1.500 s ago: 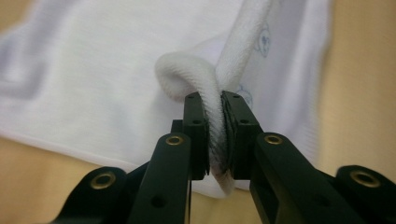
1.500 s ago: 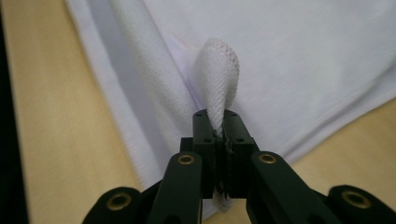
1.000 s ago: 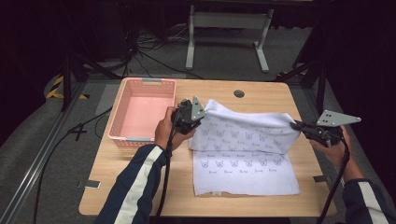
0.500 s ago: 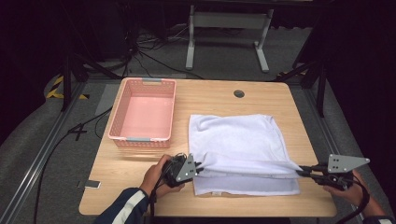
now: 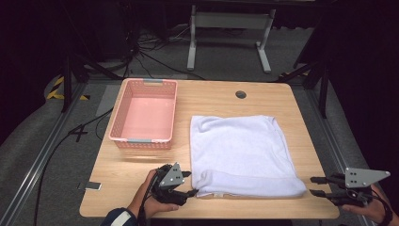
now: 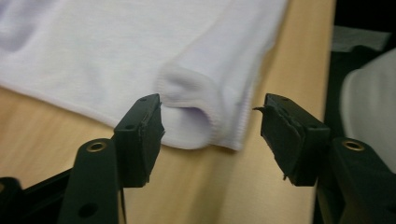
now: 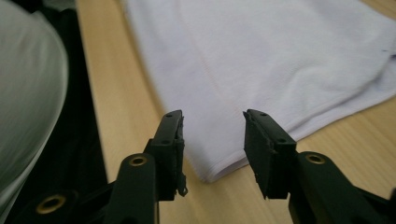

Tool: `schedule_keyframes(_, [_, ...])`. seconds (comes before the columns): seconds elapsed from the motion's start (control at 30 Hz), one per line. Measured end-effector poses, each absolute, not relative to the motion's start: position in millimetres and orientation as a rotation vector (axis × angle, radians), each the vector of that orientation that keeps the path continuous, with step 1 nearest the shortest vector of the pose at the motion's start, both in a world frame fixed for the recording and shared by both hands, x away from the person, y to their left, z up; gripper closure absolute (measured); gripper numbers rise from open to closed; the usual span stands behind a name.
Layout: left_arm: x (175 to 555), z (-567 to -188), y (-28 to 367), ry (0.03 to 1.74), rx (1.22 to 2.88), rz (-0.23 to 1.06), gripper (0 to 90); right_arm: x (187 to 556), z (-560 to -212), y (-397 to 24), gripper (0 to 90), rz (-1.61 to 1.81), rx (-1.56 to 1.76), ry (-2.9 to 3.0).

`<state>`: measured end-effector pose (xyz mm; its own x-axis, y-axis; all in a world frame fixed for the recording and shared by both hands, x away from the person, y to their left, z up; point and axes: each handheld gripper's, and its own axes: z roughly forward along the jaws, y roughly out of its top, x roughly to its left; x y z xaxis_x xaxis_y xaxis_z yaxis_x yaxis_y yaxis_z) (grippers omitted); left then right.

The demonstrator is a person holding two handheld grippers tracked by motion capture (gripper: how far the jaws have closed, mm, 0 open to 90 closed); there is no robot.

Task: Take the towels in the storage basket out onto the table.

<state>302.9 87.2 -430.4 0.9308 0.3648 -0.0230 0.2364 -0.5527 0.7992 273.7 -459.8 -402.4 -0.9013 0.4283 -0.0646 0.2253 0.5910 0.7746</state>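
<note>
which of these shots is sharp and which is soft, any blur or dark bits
High view: table evenly lit, floor beyond it dark, white cloth and pink basket fairly sharp. Left gripper view: jaws crisp, cloth corner slightly soft. Right gripper view: jaws crisp, far cloth softer, pale blur at the left edge.

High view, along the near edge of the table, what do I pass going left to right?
Left gripper → folded white cloth → right gripper. The pink basket sits farther back, so it is left out of this line.
</note>
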Motion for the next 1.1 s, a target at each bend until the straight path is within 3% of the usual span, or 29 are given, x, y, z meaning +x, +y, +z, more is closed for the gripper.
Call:
schedule_keyframes(0.33, [354,-447,42,0.481,2.275,0.093,33.0,321,-425,-399,51.6,1.058,0.719,2.703])
schedule_keyframes(0.37, [354,-449,39,0.464,2.280,0.065,35.1,321,-428,-396,52.2,1.030,0.708,2.738])
schedule_keyframes(0.43, [351,-451,38,0.427,2.313,0.055,48.1,318,-436,-393,58.8,0.955,0.684,2.787])
schedule_keyframes(0.57, [345,-453,39,0.373,2.354,0.023,71.2,312,-441,-396,84.1,0.968,0.669,2.794])
schedule_keyframes(0.67, [344,-450,39,0.360,2.355,0.064,84.8,306,-437,-395,87.0,0.971,0.617,2.780])
schedule_keyframes(0.93, [346,-435,44,0.388,2.316,0.176,87.4,313,-413,-399,87.6,1.049,0.636,2.624])
schedule_keyframes(1.1, [386,-407,31,0.442,2.321,0.319,87.5,344,-394,-393,87.6,0.986,0.655,2.537])
